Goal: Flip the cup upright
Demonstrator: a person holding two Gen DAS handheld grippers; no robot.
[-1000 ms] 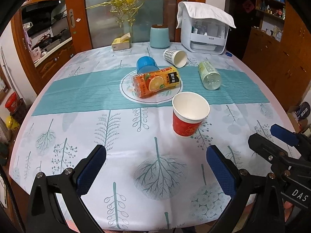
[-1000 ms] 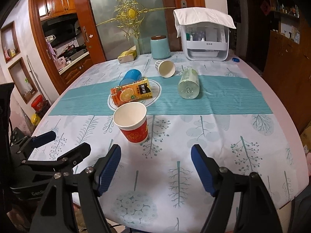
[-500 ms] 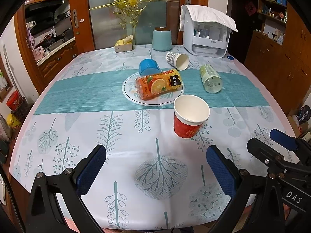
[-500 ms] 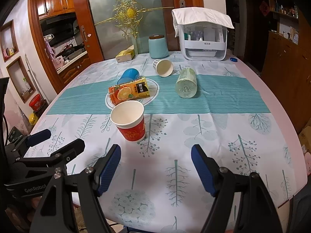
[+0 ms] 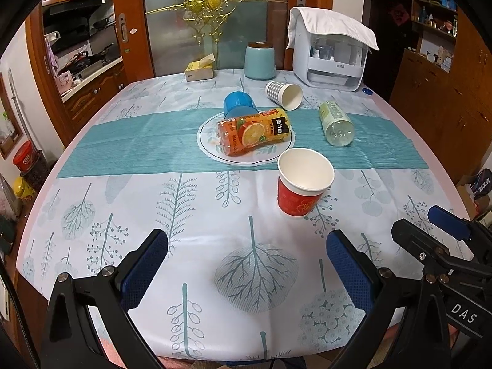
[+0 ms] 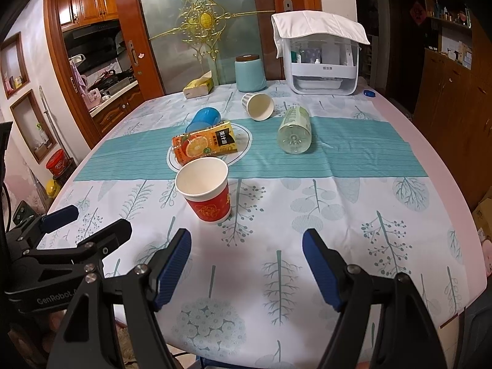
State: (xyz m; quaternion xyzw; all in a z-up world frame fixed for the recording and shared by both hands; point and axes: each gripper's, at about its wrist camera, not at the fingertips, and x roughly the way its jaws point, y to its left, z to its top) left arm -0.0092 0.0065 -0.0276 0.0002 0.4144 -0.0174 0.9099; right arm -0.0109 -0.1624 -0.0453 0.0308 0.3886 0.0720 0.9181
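A red paper cup [image 5: 303, 181] stands upright, mouth up, on the tablecloth; it also shows in the right wrist view [image 6: 206, 193]. My left gripper [image 5: 247, 252] is open and empty, near the table's front edge, short of the cup. My right gripper [image 6: 246, 253] is open and empty, below and right of the cup. A checked paper cup [image 5: 284, 93] lies on its side farther back, as seen in the right wrist view too [image 6: 258, 106]. A blue cup [image 5: 238, 104] lies tipped by the plate.
An orange juice carton [image 5: 255, 130] lies on a white plate [image 5: 212, 149]. A clear bottle [image 5: 335, 120] lies on the teal runner. A teal canister [image 5: 259, 60], tissue box [image 5: 200, 69] and white appliance [image 5: 329, 52] stand at the back.
Both grippers have drawn back slightly and risen, so the table looks a little farther. The red cup stands still, and both grippers stay open.
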